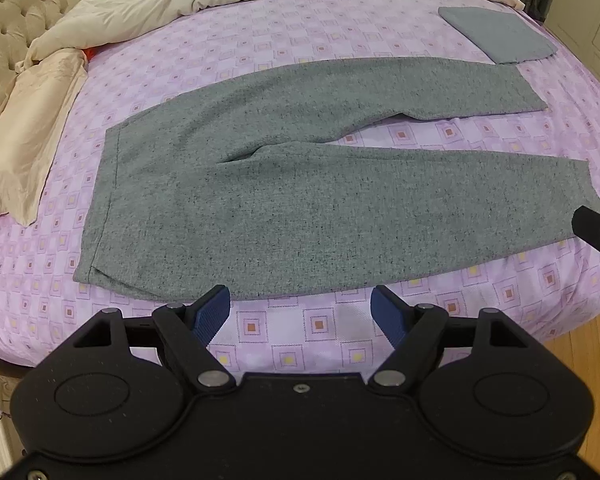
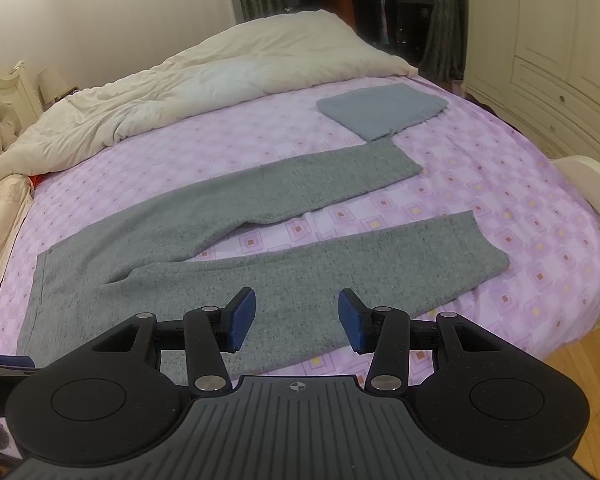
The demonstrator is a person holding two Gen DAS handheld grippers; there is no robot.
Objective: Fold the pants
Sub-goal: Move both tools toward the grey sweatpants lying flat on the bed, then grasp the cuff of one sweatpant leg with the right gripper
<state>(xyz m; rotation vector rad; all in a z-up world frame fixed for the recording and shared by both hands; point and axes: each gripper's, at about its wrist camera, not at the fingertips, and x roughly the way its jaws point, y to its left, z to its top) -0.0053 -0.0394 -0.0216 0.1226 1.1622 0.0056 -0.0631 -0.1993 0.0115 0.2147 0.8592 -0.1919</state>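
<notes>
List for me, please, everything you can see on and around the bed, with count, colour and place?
Pants: one, speckled grey, spread flat across the bed, legs apart, unfolded.
Folded cloth: one, blue-grey, on the sheet beyond the far leg's cuff.
Sheet: one, lilac with square pattern, covering the bed.
Duvet: one, cream, bunched along the far side.
Pillow: one, beige satin, at the headboard end.
Headboard: one, cream tufted, at the left.
Wardrobe: one, cream, right of the bed.
Floor: wooden, orange-brown, near right corner.
Left claw: one, black with blue pads, open above the sheet at the near edge of the pants.
Right claw: one, same colours, open above the near leg.
</notes>
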